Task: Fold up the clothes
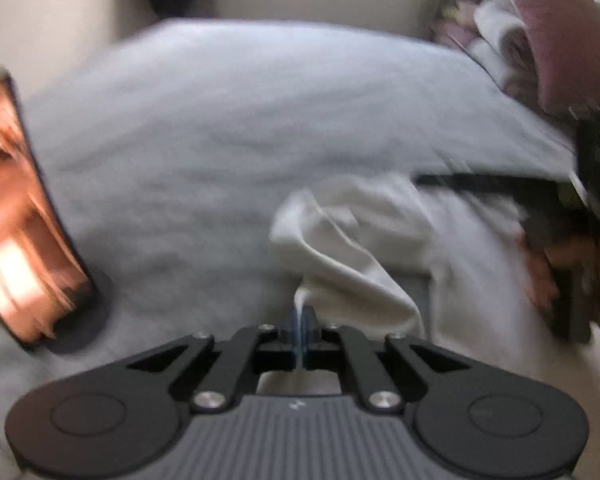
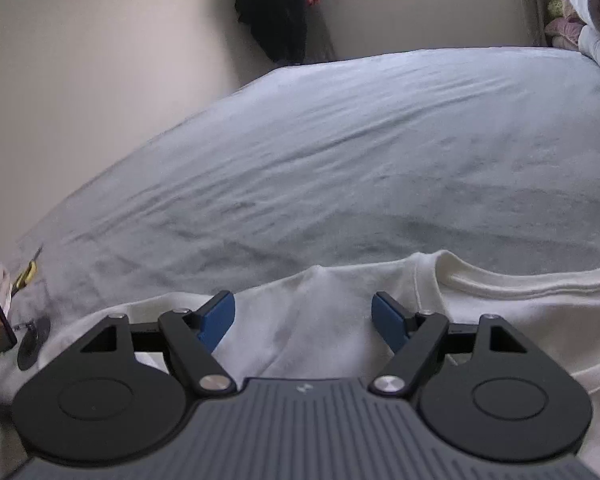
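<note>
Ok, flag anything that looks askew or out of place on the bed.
The white shirt is bunched and twisted rather than flat, one edge pinched in the left gripper. Otherwise nothing stands out; the right gripper is open above it.

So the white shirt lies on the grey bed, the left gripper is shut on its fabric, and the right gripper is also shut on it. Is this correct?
Not quite. The right gripper is open: in the right wrist view its blue fingers stand wide apart above the white shirt. The rest holds: the shirt lies on the grey bed, and the left gripper is shut on its fabric.
</note>
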The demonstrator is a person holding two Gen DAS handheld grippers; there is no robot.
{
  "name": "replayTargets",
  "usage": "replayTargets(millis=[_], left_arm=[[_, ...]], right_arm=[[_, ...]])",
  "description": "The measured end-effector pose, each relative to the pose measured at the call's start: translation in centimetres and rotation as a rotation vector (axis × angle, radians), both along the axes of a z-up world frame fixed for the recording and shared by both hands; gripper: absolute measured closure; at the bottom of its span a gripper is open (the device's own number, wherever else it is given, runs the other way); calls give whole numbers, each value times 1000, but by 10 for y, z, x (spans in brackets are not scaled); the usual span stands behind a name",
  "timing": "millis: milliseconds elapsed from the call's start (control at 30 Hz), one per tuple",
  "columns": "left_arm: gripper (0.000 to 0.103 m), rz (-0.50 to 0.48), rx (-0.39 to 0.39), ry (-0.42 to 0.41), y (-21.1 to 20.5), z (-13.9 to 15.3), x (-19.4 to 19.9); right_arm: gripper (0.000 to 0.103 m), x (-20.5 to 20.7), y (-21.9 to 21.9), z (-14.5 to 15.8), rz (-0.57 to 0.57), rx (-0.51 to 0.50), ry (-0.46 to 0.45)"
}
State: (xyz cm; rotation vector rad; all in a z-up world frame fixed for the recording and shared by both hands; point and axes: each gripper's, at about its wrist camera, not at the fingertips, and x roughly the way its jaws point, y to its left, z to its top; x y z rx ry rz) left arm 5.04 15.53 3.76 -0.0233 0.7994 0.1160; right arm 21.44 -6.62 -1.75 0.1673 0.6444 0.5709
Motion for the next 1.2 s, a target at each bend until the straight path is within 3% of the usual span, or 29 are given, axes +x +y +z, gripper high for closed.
replayTargets(millis=[133, 300, 433, 467, 600, 733, 867, 967, 1067, 1200], left_arm=[[101, 90, 149, -116, 1, 34, 1], [101, 130, 293, -190, 6, 72, 18], [101, 134, 399, -204, 1, 88, 37], [101, 130, 421, -201, 0, 90, 42], [101, 135, 507, -144, -2, 83, 68], [96, 212, 619, -72, -1, 63, 94], [90, 301, 705, -89, 3, 60, 100], [69, 300, 685, -109, 3, 64, 95], [68, 268, 582, -110, 3, 66, 86], [68, 246, 467, -88, -2, 57, 75]], right_arm=[[24, -7, -1, 9, 33, 29, -27], [29, -12, 12, 10, 143, 107, 18], [69, -12, 28, 3, 228, 198, 98], [72, -13, 33, 0, 235, 204, 107], [74, -19, 52, -9, 265, 228, 144], [72, -24, 63, -17, 268, 262, 152], [65, -25, 64, -17, 288, 264, 145], [59, -26, 62, -14, 292, 270, 142], [52, -26, 60, -8, 277, 258, 122], [49, -24, 49, 3, 218, 233, 64]])
